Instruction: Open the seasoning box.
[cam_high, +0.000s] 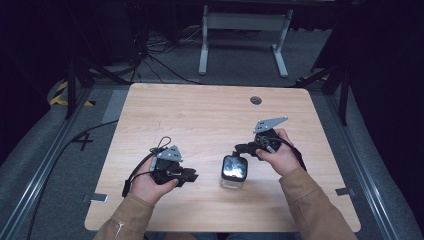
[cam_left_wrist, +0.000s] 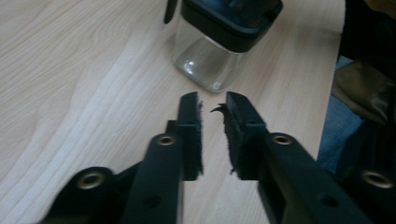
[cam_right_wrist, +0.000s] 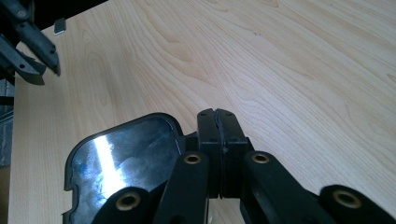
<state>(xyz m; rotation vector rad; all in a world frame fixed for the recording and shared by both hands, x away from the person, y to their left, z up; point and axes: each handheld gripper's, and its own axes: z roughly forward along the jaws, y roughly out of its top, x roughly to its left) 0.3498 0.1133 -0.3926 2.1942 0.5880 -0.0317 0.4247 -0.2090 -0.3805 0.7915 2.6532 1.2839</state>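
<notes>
While we rest both hands on the table (cam_high: 200, 120), the glass jar (cam_high: 233, 172) stands near its front edge. Our right gripper (cam_right_wrist: 218, 114), at the jar's two o'clock, is clenched empty beside the lid (cam_right_wrist: 121, 163). Our left gripper (cam_left_wrist: 212, 105), at nine o'clock, stands slightly parted, holding nothing.

This looks like a lab or recording studio, not a home. A bare light-wood table (cam_high: 210, 120) sits at the centre of the frame on grey carpet (cam_high: 240, 60), walled in by black curtains (cam_high: 385, 75) at the left and right edges. Metal rails (cam_high: 42, 170) run along the table's sides, loose black cables (cam_high: 150, 55) lie at the upper left, and the white legs of a stand (cam_high: 245, 40) show at the top centre.
</notes>
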